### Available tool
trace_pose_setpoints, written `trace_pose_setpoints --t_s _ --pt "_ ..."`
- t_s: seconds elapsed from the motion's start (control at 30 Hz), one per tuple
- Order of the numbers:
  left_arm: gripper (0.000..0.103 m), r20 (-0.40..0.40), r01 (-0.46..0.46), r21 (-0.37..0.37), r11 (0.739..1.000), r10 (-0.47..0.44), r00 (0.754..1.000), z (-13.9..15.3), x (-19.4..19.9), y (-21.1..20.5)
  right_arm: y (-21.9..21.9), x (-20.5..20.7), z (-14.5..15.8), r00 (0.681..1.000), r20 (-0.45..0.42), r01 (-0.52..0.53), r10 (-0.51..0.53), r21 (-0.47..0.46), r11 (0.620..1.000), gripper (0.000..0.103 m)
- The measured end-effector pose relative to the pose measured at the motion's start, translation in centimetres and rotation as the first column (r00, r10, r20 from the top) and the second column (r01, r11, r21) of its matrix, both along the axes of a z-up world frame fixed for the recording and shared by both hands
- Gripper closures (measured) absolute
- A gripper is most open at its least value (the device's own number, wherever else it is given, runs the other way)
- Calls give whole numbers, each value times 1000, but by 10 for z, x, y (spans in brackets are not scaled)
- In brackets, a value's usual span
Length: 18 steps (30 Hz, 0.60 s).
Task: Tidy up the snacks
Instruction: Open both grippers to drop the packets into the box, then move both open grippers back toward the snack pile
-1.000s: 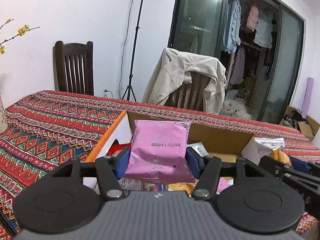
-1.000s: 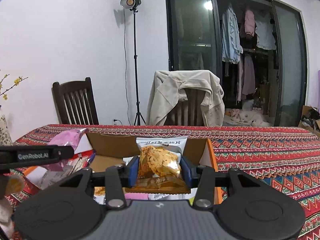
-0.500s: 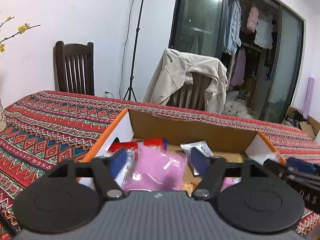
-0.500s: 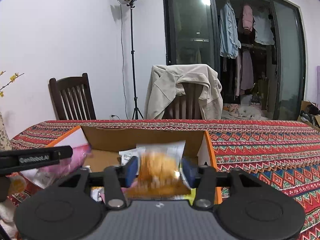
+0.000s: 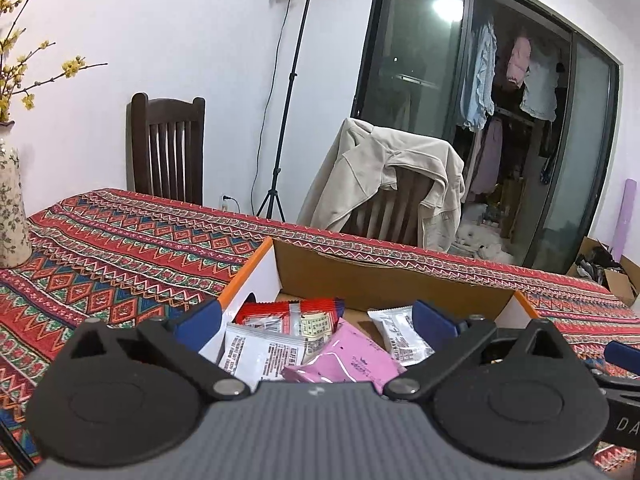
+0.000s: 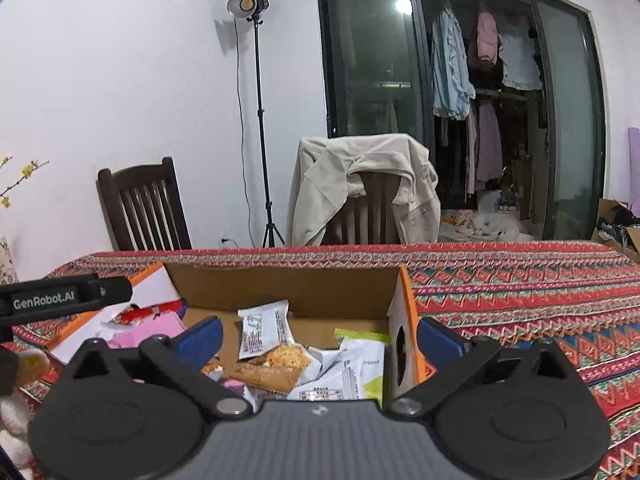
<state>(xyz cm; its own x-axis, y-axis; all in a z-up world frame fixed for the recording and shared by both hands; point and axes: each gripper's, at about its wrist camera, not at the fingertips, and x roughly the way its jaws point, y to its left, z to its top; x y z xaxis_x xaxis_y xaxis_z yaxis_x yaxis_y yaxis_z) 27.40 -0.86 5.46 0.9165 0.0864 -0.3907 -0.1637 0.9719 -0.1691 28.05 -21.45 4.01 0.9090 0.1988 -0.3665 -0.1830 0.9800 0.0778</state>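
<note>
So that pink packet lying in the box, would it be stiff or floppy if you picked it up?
The pink packet looks like thin film, puffed and creased, so it would probably flex and feel light. Its glossy skin may slip between the fingers. It lies flat and tilted on other packets in the cardboard box, so rolling seems unlikely.

Cardboard boxes: one cardboard box (image 5: pixel 384 284), open at the top, on the patterned cloth.
Pink packets: one pink packet (image 5: pixel 348 356) lying in the box.
Red packets: one red packet (image 5: pixel 288 312) at the box's left side; whether a second lies under it cannot be told.
White printed packets: at least three, among them a white packet (image 6: pixel 262 330) leaning on the back wall.
Green-and-white packets: one green-edged packet (image 6: pixel 360 360).
Orange snack packets: one orange packet (image 6: pixel 276 368).
Grippers: two.
Chairs: two, one bare wooden chair (image 5: pixel 168 152) and one draped chair (image 6: pixel 360 208).
Light stands: one light stand (image 6: pixel 256 120).
Vases: one vase (image 5: pixel 12 208).
</note>
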Motion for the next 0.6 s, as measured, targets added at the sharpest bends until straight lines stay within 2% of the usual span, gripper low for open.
trace_pose_setpoints --t_s 0.17,0.3,0.43,0.6 --pt "0 -25 -6 -2 1000 6 1000 17 -15 5 -2 -17 17 1000 -15 -11 11 12 1000 0" --pt "0 -66 -5 8 1000 6 998 18 -29 13 3 -34 21 998 -52 -38 37 -13 999 0" --pt "0 -111 -5 5 1000 6 994 10 -46 25 12 -54 12 993 -102 -66 61 -41 997 0" --pt "0 -154 0 6 1000 1 988 -4 -70 36 34 -79 -14 977 -189 -111 96 -69 991 0"
